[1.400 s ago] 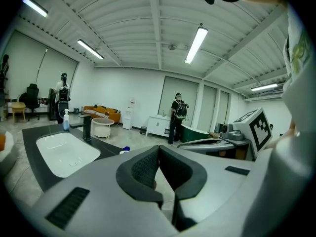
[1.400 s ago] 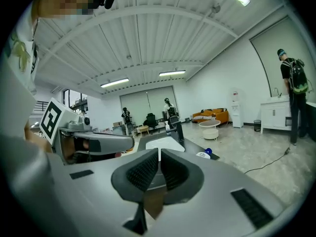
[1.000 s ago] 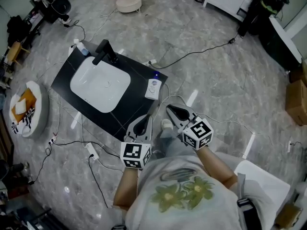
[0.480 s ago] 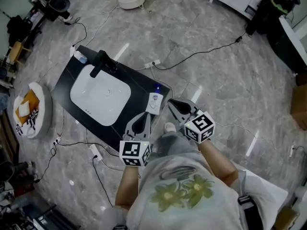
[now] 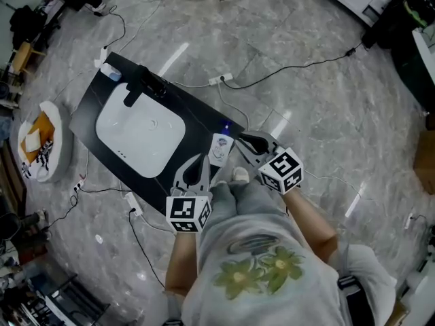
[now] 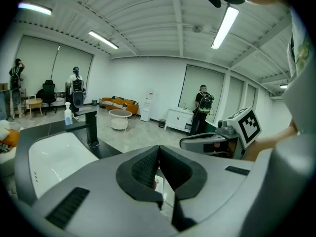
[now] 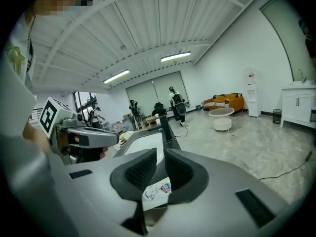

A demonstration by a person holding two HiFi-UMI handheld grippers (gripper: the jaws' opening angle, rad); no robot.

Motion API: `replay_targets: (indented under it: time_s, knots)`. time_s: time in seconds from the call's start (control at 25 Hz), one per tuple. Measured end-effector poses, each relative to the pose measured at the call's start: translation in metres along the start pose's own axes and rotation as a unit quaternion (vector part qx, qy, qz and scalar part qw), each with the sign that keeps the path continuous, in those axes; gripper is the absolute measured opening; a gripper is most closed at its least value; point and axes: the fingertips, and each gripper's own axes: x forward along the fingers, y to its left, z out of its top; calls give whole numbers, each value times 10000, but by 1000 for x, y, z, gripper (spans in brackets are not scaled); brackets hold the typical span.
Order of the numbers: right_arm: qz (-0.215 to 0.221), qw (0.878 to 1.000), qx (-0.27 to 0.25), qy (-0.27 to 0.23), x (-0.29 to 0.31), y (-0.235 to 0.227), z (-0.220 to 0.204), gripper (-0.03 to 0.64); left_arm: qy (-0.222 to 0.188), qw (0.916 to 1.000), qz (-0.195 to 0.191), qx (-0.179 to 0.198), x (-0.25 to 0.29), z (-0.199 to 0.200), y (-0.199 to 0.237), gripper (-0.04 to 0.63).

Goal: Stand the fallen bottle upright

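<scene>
The fallen bottle [image 5: 219,148], white with a printed label, lies flat on the near right corner of the black counter [image 5: 197,111]. In the right gripper view the bottle [image 7: 157,191] shows low down between the jaws. My left gripper [image 5: 202,158] hovers just left of it, tips touching, empty; in its own view the left gripper [image 6: 158,148] has its pads meeting. My right gripper [image 5: 241,139] hangs just right of the bottle. The right gripper [image 7: 161,154] shows a narrow gap between its pads, nothing gripped.
A white sink [image 5: 139,128] with a black faucet [image 5: 143,85] fills the counter's middle. A pump bottle [image 5: 111,72] stands upright at the far corner. Cables [image 5: 272,70] cross the marble floor. A round tray [image 5: 41,141] lies left of the counter.
The person has stepped toward the counter. Both grippers have moved forward and now flank the fallen bottle, which has not moved.
</scene>
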Motion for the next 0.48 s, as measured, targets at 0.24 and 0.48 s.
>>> replay_targets:
  time_s: [0.24, 0.48]
  knots:
    - [-61, 9994, -11, 346, 27, -16, -6, 48, 136, 9998, -135, 8, 19, 6, 16, 18]
    - [-21, 9980, -66, 636, 49, -25, -14, 56, 190, 9995, -261, -56, 32, 9, 31, 18]
